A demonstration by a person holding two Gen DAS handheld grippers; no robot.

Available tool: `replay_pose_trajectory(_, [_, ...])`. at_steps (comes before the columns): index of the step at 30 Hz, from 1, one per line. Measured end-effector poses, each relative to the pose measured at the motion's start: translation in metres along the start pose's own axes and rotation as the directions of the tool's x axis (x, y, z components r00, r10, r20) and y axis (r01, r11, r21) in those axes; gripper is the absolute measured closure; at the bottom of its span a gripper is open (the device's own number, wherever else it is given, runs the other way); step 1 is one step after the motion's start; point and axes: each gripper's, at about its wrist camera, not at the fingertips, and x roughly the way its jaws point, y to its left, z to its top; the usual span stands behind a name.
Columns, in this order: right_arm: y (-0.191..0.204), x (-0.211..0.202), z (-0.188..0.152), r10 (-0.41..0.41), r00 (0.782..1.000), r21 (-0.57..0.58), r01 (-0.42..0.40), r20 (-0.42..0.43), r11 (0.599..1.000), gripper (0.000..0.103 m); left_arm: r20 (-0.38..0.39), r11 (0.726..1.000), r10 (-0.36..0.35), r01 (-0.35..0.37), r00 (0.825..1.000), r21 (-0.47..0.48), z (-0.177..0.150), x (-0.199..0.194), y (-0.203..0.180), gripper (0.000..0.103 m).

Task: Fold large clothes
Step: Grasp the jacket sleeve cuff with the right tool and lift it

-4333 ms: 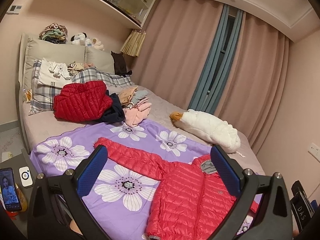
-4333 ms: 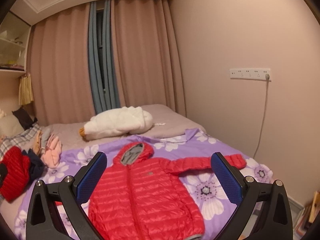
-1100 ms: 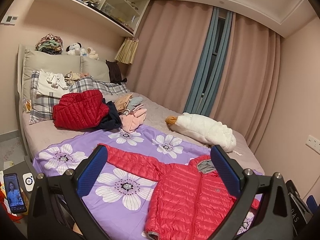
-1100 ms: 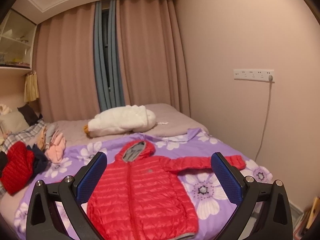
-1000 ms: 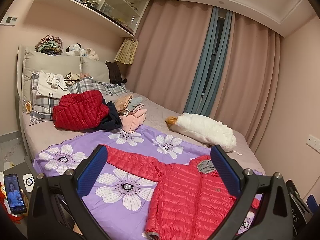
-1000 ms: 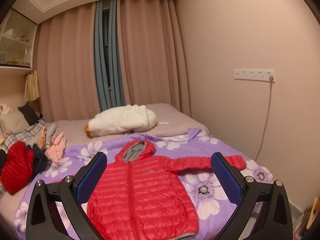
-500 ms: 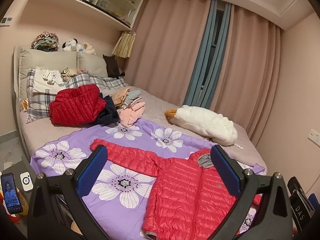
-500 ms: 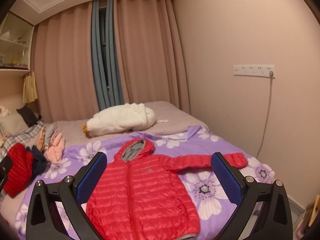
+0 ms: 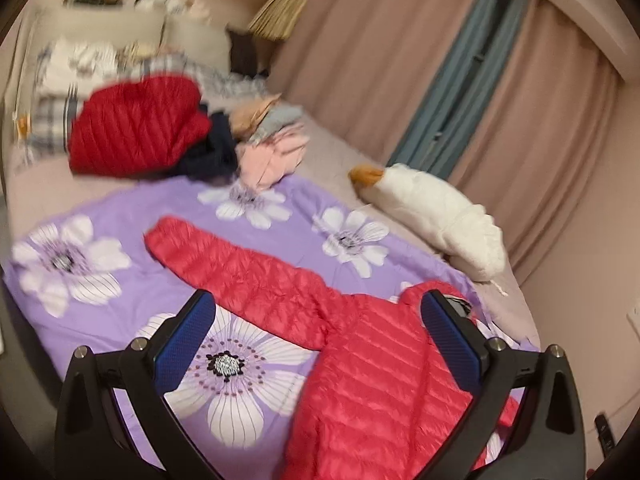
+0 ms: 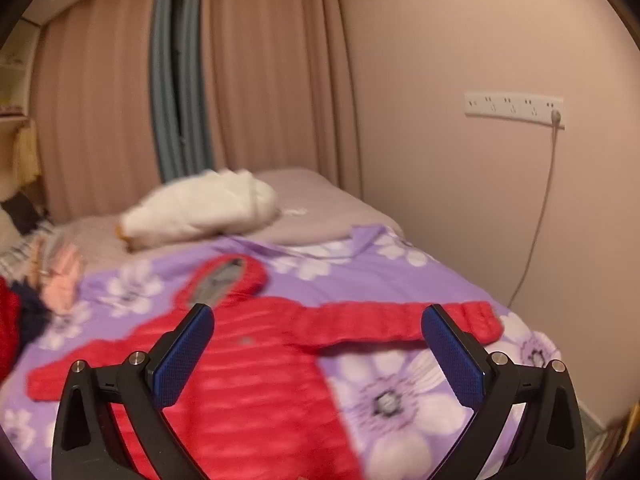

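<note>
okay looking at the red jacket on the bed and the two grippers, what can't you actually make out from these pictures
- Red jacket hem: cut off by the bottom edge and the left gripper frame, left wrist view.
- Jacket zip and chest logo: smeared by motion blur, right wrist view, under the open right gripper.
- Clothes pile by the pillows: blurred, items indistinct.

Left gripper (image 9: pixel 316 312) (jaws wide) above red jacket (image 9: pixel 372 380).

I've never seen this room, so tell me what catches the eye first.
A bright red puffer jacket lies spread flat, sleeves out, on a purple flowered blanket at the near end of the bed. Behind it a white stuffed toy lies by the curtains, and a heap of clothes sits near the pillows. Both claws hover open, empty.
</note>
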Motion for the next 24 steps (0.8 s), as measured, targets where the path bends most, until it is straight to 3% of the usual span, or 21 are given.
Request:
replay_pose_trajectory(3, [-0.028,0.051,0.001,-0.14,0.99,-0.052,0.138,-0.036,0.989,0.0,-0.044,0.998,0.054,-0.055,0.998,-0.015,0.002,0.05,0.022,0.0])
replay_pose_trajectory(5, [-0.049,0.081,-0.001,-0.23,0.97,-0.067,0.225,-0.084,0.972,0.0,-0.082,0.99,0.144,-0.144,0.986,0.006,0.003,0.087,0.033,0.001])
replay_pose_trajectory(7, [-0.077,0.107,-0.004,-0.267,0.952,-0.035,0.264,-0.149,0.964,0.0,-0.106,0.983,0.185,-0.185,0.977,0.01,0.003,0.119,0.05,0.001])
replay_pose_trajectory(12, [-0.143,0.156,-0.016,-0.235,0.933,0.134,0.279,-0.273,0.951,0.0,-0.224,0.961,0.22,-0.251,0.949,-0.12,-0.004,0.18,0.105,0.002])
replay_pose_trajectory(15, [-0.178,0.179,-0.031,-0.23,0.905,0.228,0.323,-0.358,0.919,0.0,-0.261,0.948,0.224,-0.272,0.939,-0.166,-0.011,0.2,0.127,0.002])
replay_pose_trajectory(18, [-0.203,0.193,-0.048,-0.169,0.895,0.347,0.326,-0.413,0.879,0.0,-0.319,0.937,0.231,-0.298,0.919,-0.181,-0.02,0.22,0.139,0.003])
replay_pose_trajectory(21, [-0.22,0.203,-0.071,-0.108,0.876,0.467,0.35,-0.469,0.812,0.0,-0.352,0.939,0.15,-0.245,0.924,-0.241,-0.027,0.233,0.149,0.003])
replay_pose_trajectory(24, [-0.217,0.197,-0.084,-0.122,0.876,0.482,0.368,-0.467,0.795,0.0,-0.322,0.937,0.153,-0.24,0.934,-0.252,-0.023,0.237,0.152,0.003])
